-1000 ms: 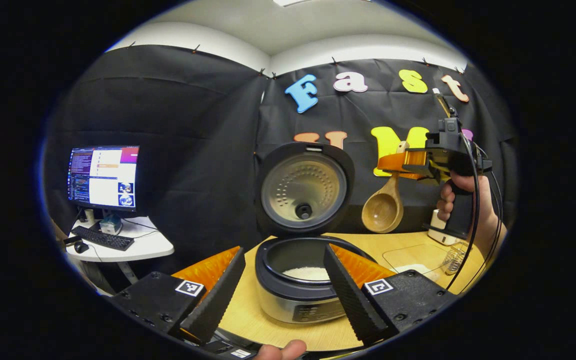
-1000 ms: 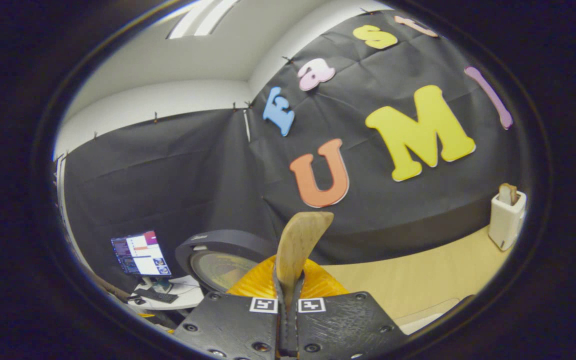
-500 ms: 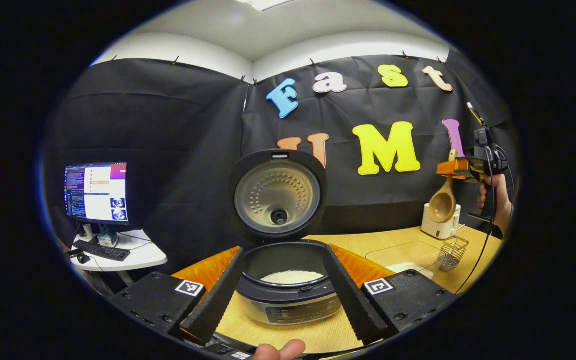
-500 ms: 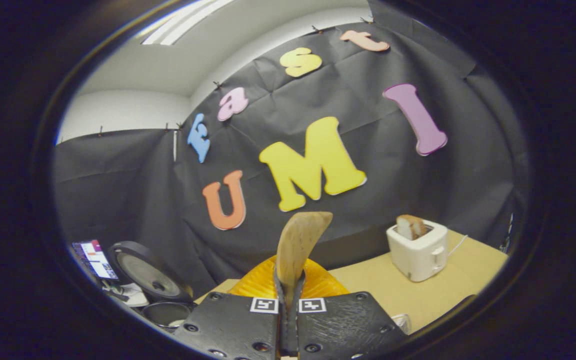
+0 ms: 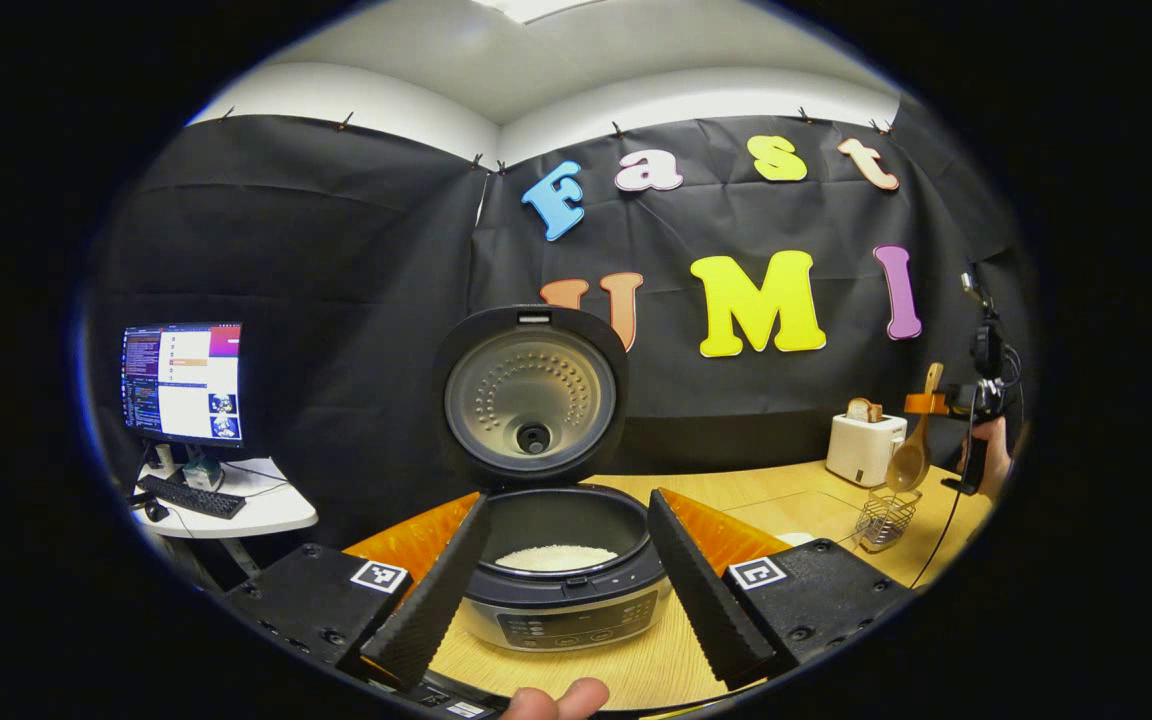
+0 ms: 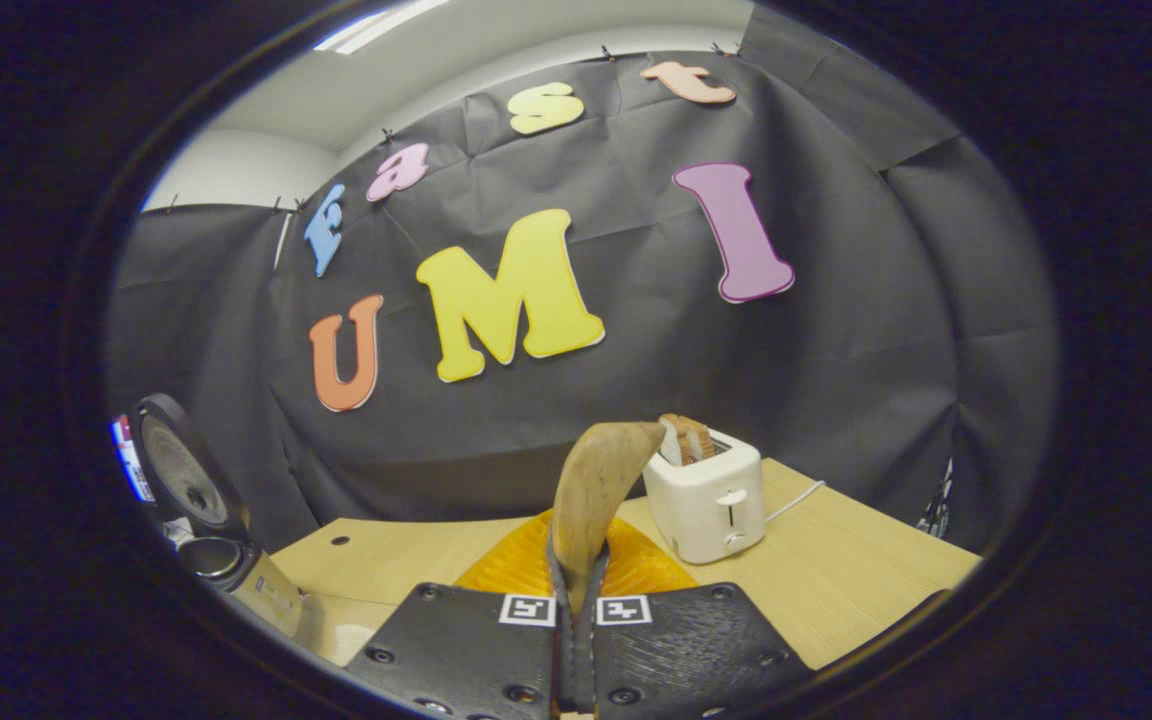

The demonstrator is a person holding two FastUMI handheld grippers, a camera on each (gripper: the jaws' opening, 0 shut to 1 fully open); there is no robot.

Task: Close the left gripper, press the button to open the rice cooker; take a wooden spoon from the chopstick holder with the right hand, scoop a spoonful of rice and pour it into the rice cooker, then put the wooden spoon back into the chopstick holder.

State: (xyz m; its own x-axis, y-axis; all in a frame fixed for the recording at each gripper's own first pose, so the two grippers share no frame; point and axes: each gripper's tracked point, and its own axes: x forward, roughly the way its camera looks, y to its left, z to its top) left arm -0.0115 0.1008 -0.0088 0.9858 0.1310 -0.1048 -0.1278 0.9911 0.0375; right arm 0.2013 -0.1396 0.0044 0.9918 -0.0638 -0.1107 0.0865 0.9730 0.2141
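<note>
Pinching the spoon (image 6: 598,490) by its handle, the right gripper (image 6: 576,625) has both fingers pressed together on the wood, and the handle end sticks up between them in the right gripper view. In the left gripper view that same gripper (image 5: 948,402) shows far off at the right, held by a hand (image 5: 991,462); the spoon (image 5: 913,450) hangs bowl-down from it, just above the wire holder (image 5: 886,517). Whether the bowl touches the holder's rim cannot be told.

Left of the holder a pile of rice (image 5: 794,538) lies on the table (image 5: 736,490), partly hidden behind the left gripper's finger. Beyond the holder, near the far wall, stands a toaster (image 5: 864,447) with bread in its slot; in the right gripper view the toaster (image 6: 708,495) sits just right of the spoon's handle.

At the near middle of the table the cooker (image 5: 563,570) stands with its lid (image 5: 531,392) raised upright, and white rice shows inside the pot. The left gripper (image 5: 568,598) points at it with fingers spread wide, one on each side of the cooker's front, holding nothing. A fingertip shows at the bottom edge below it.

Far left, off the table, a lit monitor (image 5: 182,382) and keyboard (image 5: 192,496) sit on a small white desk (image 5: 254,508).
</note>
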